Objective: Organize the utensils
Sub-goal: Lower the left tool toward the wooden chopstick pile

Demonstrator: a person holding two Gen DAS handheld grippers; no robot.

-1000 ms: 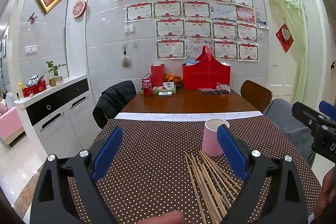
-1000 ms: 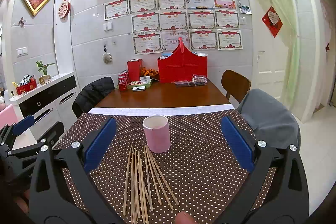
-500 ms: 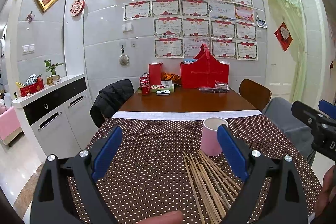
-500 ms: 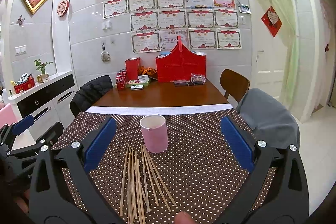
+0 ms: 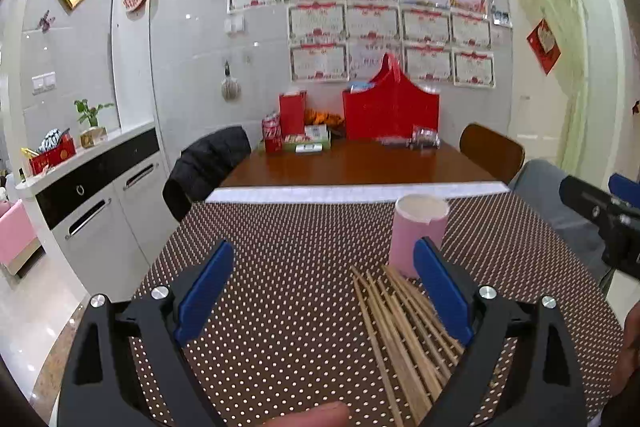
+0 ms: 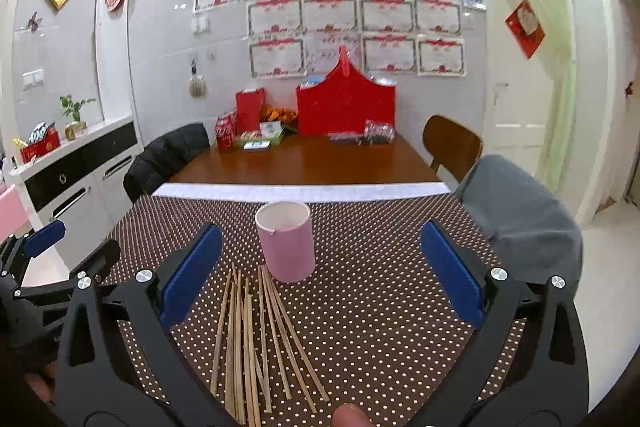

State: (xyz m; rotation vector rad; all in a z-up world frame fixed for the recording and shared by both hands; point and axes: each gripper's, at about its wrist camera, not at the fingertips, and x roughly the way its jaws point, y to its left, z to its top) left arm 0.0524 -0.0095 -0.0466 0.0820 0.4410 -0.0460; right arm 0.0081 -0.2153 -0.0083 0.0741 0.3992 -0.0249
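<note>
Several wooden chopsticks (image 6: 256, 339) lie loose in a fan on the brown dotted tablecloth, tips toward a pink cup (image 6: 286, 241) that stands upright just behind them. In the left wrist view the chopsticks (image 5: 400, 327) lie at lower right, partly behind the right finger, and the cup (image 5: 418, 231) stands beyond them. My left gripper (image 5: 324, 291) is open and empty, left of the chopsticks. My right gripper (image 6: 320, 275) is open and empty, above the chopsticks and cup.
The dotted tablecloth (image 6: 380, 267) covers the near half of a wooden table (image 6: 312, 163). Red boxes, cans and packets (image 6: 344, 107) stand at its far end. Chairs stand at the left (image 6: 164, 155) and right (image 6: 452, 143). A white cabinet (image 5: 100, 195) is at left.
Both grippers have tilted or moved slightly forward and down, so the cup and chopsticks sit a little lower and nearer in view. Both stay open. Nothing on the table has moved.
</note>
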